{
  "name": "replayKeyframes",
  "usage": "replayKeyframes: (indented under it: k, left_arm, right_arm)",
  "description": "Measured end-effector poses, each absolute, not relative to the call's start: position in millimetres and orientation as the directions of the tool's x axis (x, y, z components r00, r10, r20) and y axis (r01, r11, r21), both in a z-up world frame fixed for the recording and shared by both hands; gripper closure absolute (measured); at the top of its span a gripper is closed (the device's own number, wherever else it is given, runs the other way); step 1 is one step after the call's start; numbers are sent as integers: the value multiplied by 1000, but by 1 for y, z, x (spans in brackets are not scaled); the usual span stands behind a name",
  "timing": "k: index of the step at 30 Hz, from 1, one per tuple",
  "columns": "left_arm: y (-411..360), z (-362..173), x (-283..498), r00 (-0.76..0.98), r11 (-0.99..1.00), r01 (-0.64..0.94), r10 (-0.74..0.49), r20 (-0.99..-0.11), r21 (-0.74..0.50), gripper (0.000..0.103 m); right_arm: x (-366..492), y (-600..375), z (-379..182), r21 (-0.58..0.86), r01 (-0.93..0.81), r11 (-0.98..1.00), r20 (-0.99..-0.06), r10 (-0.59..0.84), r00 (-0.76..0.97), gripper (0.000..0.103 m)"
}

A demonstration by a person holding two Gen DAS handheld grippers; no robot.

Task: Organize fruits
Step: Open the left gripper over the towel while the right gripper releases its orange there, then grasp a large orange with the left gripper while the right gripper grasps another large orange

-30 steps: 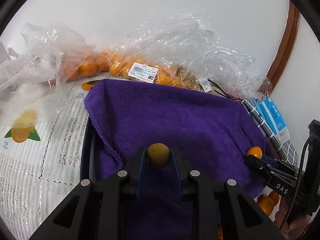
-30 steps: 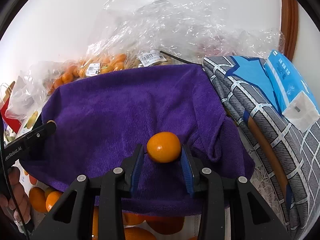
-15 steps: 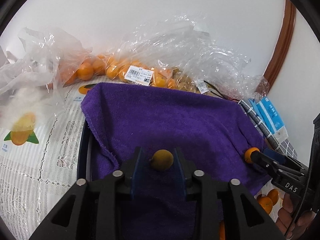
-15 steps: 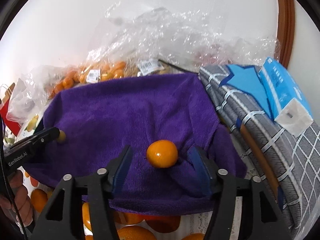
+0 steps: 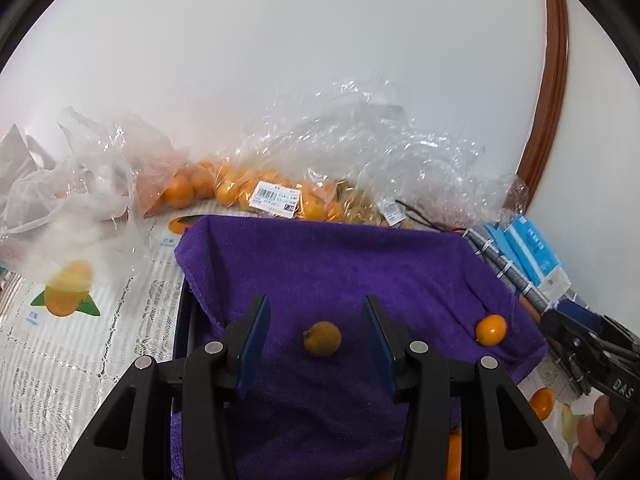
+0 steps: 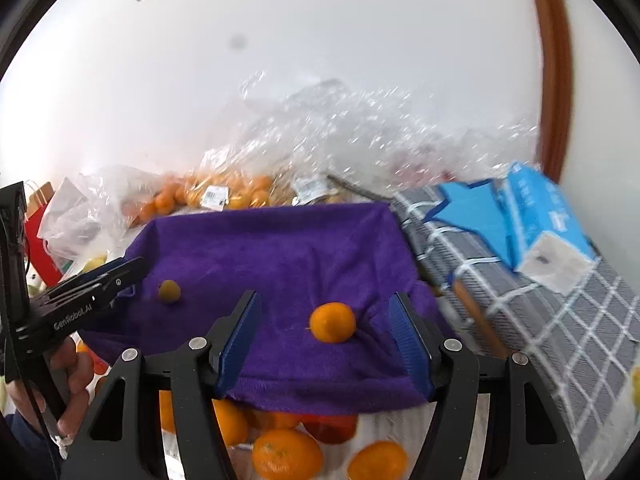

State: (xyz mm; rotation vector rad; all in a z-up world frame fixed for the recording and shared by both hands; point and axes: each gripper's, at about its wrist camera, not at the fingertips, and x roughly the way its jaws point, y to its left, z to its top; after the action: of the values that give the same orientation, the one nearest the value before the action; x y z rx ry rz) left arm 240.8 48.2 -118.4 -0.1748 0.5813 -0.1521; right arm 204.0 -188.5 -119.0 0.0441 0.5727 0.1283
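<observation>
A purple towel [image 5: 352,264] [image 6: 280,248] covers a raised dark tray. On it lie a small brownish-yellow fruit [image 5: 322,339] [image 6: 169,291] and an orange mandarin [image 6: 333,322] [image 5: 491,330]. My left gripper [image 5: 316,340] is opening, its blue pads standing clear on either side of the brownish fruit. My right gripper [image 6: 326,336] is open, with the mandarin between its pads and untouched by them. Each gripper shows at the edge of the other's view, held by a hand.
Clear plastic bags of small oranges [image 5: 256,196] [image 6: 224,196] lie along the back wall. Loose oranges [image 6: 286,454] sit in front of the towel. A grey checked cloth [image 6: 560,320] with a blue tissue pack [image 6: 536,220] lies to the right. A lace tablecloth [image 5: 80,360] spreads to the left.
Both grippers let go of their fruit and drew back and upward. The brownish fruit and the mandarin now rest on the towel between spread pads.
</observation>
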Motion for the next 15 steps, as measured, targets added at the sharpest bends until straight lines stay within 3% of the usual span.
replayKeyframes:
  k: [9, 15]
  left_arm:
    - [51, -98, 229, 814, 957, 117, -245, -527, -265, 58]
    - [60, -81, 195, 798, 947, 140, -280, -534, -288, 58]
  right_arm:
    - [166, -211, -115, 142, -51, 989, -590, 126, 798, 37]
    - [149, -218, -119, 111, -21, 994, -619, 86, 780, 37]
